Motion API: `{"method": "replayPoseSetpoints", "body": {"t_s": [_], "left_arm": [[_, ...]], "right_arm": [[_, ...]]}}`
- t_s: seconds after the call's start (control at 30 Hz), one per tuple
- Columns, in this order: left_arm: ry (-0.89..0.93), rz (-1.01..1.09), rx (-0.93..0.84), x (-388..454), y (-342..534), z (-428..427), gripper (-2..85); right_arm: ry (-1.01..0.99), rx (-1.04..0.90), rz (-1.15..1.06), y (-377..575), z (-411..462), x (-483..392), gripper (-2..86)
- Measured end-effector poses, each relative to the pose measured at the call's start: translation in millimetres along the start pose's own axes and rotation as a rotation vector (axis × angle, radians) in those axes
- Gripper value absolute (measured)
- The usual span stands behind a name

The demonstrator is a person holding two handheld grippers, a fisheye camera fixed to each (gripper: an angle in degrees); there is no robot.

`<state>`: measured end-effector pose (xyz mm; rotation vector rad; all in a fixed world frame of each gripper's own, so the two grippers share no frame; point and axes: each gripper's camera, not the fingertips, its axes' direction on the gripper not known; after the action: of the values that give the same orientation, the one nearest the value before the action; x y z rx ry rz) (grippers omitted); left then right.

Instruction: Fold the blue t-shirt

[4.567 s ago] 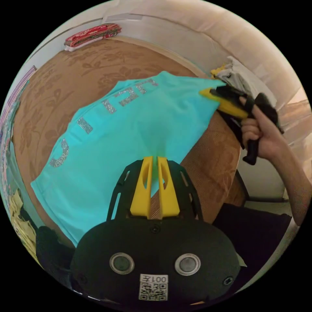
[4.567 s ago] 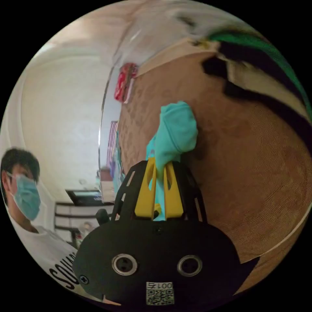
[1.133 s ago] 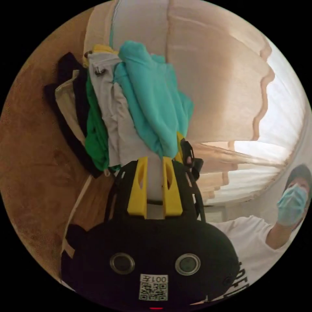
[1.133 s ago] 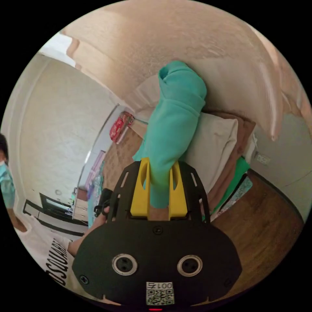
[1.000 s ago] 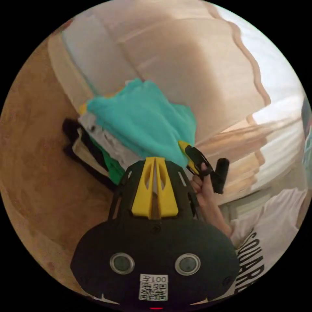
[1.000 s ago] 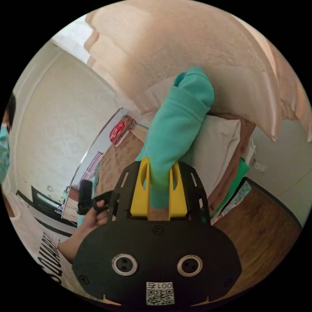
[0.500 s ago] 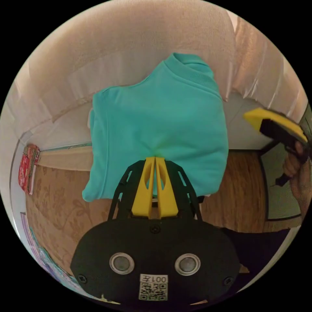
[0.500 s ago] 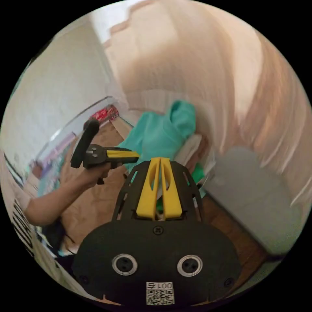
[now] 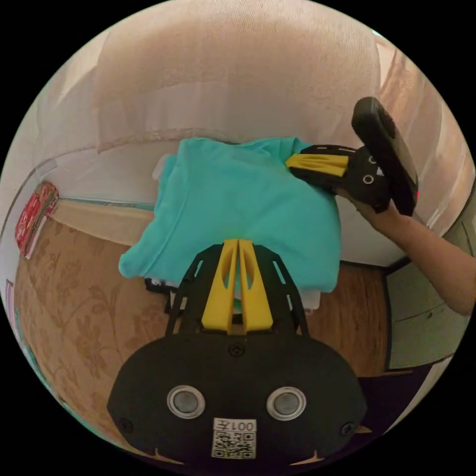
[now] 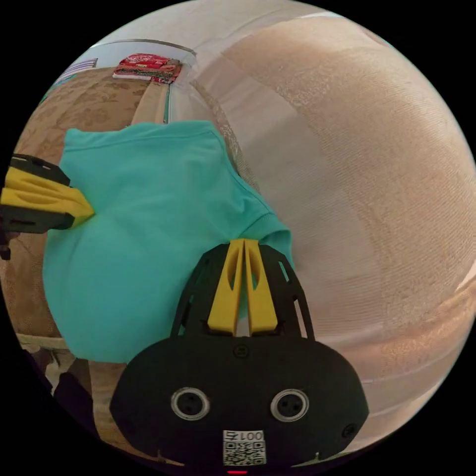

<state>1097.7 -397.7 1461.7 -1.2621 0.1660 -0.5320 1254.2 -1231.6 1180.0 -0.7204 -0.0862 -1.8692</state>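
1. Left gripper view, nearest part: the left hand-held gripper (image 9: 237, 243) has its jaws together, and their tips touch the near edge of the blue t-shirt (image 9: 243, 198). If cloth is pinched between them, I cannot tell.
2. The t-shirt is folded into a compact rectangle and lies on top of a stack of clothes (image 9: 163, 287), which sits on the brown patterned bed (image 9: 74, 317).
3. On the far side of the t-shirt, the right hand-held gripper (image 9: 290, 162), with jaws together, rests its tips on the collar-side corner.
4. Right gripper view shows the same: the right gripper (image 10: 243, 244) at the t-shirt's (image 10: 148, 218) corner, the left one (image 10: 87, 210) at the opposite edge.
5. Risk, in my judgement: if either gripper pulls away while cloth is caught, the top layer can drag and open the fold, or the stack can shift.
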Motion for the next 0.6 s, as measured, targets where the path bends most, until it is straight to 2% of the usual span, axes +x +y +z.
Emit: {"method": "replayPoseSetpoints", "body": {"t_s": [0.13,0.23,0.3,0.37,0.5,0.6], "left_arm": [[-0.203,-0.029,-0.103,-4,55,-46,-1.0],[-0.234,-0.114,-0.150,-13,128,-107,-1.0],[-0.247,-0.200,-0.163,-16,179,-152,-1.0],[-0.340,-0.335,-0.221,-15,243,-208,-1.0],[-0.482,-0.557,-0.302,-13,329,-272,-0.9],[-0.562,-0.779,-0.367,-18,408,-303,-0.6]], "right_arm": [[0.024,0.072,0.124,-8,-77,17,0.0],[0.038,0.152,0.124,-18,-154,19,0.1],[-0.090,0.194,0.054,-34,-211,8,0.2],[-0.213,0.226,0.080,-50,-252,-2,0.3],[-0.323,0.408,-0.105,-97,-347,-67,0.4],[-0.432,0.452,-0.269,-135,-405,-134,0.6]]}}
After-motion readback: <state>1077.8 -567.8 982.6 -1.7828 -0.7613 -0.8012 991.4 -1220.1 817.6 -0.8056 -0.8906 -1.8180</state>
